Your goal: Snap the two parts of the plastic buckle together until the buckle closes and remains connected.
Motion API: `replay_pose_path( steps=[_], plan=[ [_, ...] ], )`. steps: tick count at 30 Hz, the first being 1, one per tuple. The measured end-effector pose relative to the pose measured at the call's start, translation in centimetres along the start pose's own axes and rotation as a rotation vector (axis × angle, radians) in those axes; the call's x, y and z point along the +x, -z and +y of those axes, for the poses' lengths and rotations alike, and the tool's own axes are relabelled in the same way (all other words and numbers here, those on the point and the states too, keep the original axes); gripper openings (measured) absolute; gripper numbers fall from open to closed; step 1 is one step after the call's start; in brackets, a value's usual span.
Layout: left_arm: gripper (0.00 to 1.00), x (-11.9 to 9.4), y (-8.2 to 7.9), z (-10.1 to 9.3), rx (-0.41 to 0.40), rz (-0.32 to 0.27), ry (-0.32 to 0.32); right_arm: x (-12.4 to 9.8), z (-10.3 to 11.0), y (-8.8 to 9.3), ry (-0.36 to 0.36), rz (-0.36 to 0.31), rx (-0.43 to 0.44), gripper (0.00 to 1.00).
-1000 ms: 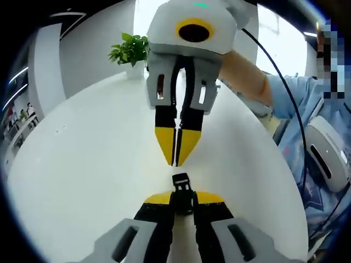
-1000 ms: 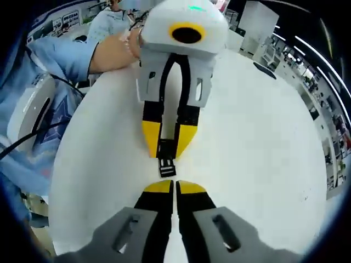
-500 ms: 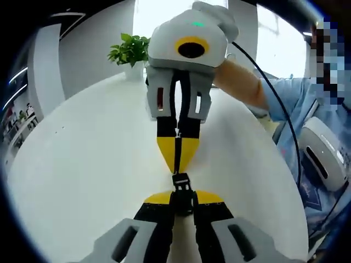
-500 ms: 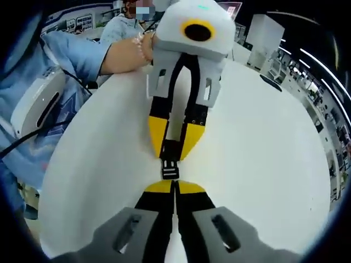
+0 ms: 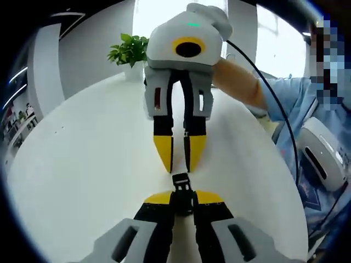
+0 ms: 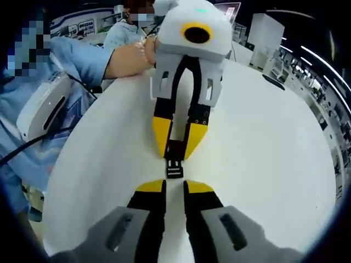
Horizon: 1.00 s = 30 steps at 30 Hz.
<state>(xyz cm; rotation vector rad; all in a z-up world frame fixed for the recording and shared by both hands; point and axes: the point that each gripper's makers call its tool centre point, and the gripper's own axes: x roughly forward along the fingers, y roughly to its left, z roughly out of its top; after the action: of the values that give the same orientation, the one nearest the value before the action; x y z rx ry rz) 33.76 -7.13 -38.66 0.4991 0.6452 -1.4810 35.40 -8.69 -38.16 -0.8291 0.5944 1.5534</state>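
White round surface (image 5: 82, 164) under everything, plant (image 5: 130, 50) at its far edge. Left hand-held gripper (image 5: 182, 198) clamped on the black buckle (image 5: 182, 187), held above the surface; seen in the right gripper view (image 6: 175, 147) with yellow tips pinching the buckle (image 6: 174, 164) from beyond it. Right hand-held gripper (image 6: 174, 187) spread apart, just short of the buckle, gripping nothing; seen in the left gripper view (image 5: 179, 156) with tips parted right beyond the buckle's end.
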Motion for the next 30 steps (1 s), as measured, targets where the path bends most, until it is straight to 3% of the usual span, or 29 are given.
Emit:
replay_pose_path(
  steps=[11,17,30],
  plan=[
    [0.12,0.02,-0.03,-0.09,-0.001,0.002,-0.001,0.52,0.37,-0.38,-0.040,0.048,0.010,0.11],
    [0.12,0.11,-0.06,-0.13,-0.018,0.001,-0.006,0.43,0.43,-0.16,-0.002,0.084,0.084,0.10],
    [0.11,0.17,-0.12,0.00,-0.046,0.010,-0.031,0.53,0.65,-0.09,0.052,0.121,0.161,0.09]
  ],
)
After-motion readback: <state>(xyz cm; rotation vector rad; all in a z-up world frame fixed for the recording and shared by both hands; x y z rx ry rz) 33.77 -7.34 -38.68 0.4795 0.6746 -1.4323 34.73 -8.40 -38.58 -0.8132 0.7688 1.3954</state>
